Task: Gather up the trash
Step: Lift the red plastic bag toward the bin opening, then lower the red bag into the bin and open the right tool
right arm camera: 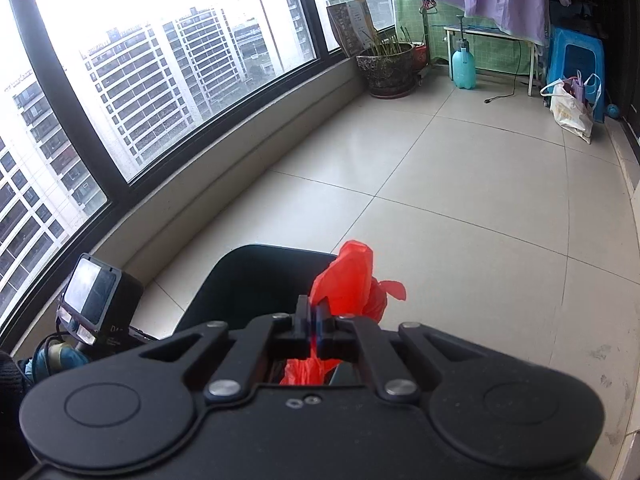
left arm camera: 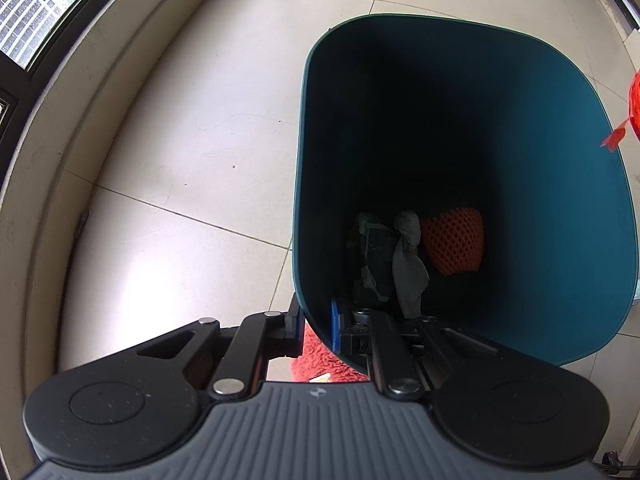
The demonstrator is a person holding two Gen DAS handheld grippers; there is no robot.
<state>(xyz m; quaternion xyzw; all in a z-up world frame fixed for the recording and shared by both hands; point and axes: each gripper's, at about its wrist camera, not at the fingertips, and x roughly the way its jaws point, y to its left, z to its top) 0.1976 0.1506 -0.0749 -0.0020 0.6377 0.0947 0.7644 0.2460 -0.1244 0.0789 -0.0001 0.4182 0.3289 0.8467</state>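
Note:
A dark teal trash bin (left arm camera: 580, 208) fills the left wrist view, seen from above. My left gripper (left arm camera: 318, 328) is shut on the bin's near rim, one finger outside the wall and one inside. At the bin's bottom lie an orange foam net (left arm camera: 454, 240), a crumpled white tissue (left arm camera: 408, 256) and a printed wrapper (left arm camera: 374, 252). My right gripper (right arm camera: 312, 320) is shut on a red plastic bag (right arm camera: 352, 280), which sticks up past the fingertips above the bin's dark rim (right arm camera: 256, 280). A piece of the red plastic bag (left arm camera: 632, 108) also shows at the right edge of the left wrist view.
The floor is pale tile (right arm camera: 460, 184), with a curved window wall (right arm camera: 160, 100) on the left. At the far end stand a plant pot (right arm camera: 386, 68), a blue spray bottle (right arm camera: 464, 64), a blue stool (right arm camera: 576, 60) and a white bag (right arm camera: 570, 110). A red fluffy mat (left arm camera: 332, 364) lies under the bin.

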